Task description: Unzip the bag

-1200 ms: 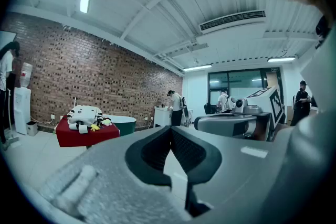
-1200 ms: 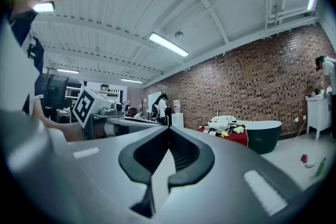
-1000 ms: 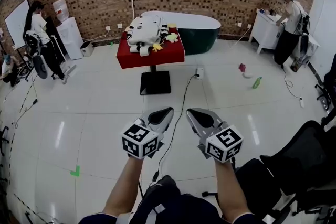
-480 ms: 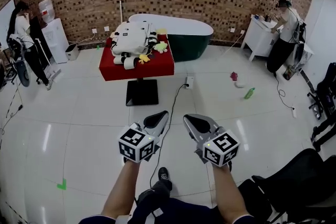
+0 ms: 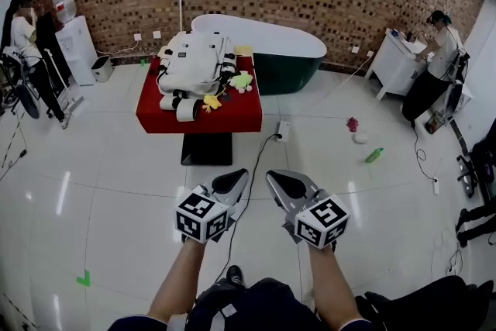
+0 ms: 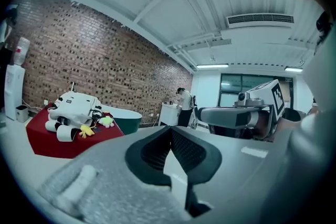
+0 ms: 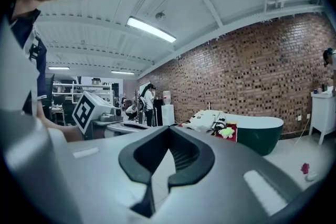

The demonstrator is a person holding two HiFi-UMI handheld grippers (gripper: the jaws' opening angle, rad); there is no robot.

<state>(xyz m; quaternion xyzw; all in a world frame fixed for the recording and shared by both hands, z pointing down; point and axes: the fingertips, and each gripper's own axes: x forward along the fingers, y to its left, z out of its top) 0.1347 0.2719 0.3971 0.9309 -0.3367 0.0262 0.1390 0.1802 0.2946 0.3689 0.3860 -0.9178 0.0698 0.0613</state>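
Note:
A white bag (image 5: 192, 62) lies on a red-covered table (image 5: 232, 114) across the room, with rolled white pieces and small plush toys (image 5: 242, 80) beside it. My left gripper (image 5: 235, 180) and right gripper (image 5: 280, 182) are held side by side over the floor, well short of the table. Both are shut with nothing between the jaws. In the left gripper view the bag (image 6: 76, 107) shows far off to the left beyond the shut left gripper (image 6: 170, 129). In the right gripper view the bag (image 7: 206, 119) lies ahead of the shut right gripper (image 7: 169, 129).
A dark green bathtub (image 5: 288, 52) stands behind the table. A black cable (image 5: 261, 165) runs across the glossy floor from a socket box. Small bottles (image 5: 373, 155) lie on the floor at right. People stand at the far left (image 5: 19, 23) and by a white cabinet (image 5: 397, 62) at right.
The table and bag have come nearer and larger in the head view. Both grippers stay shut and side by side in front of me.

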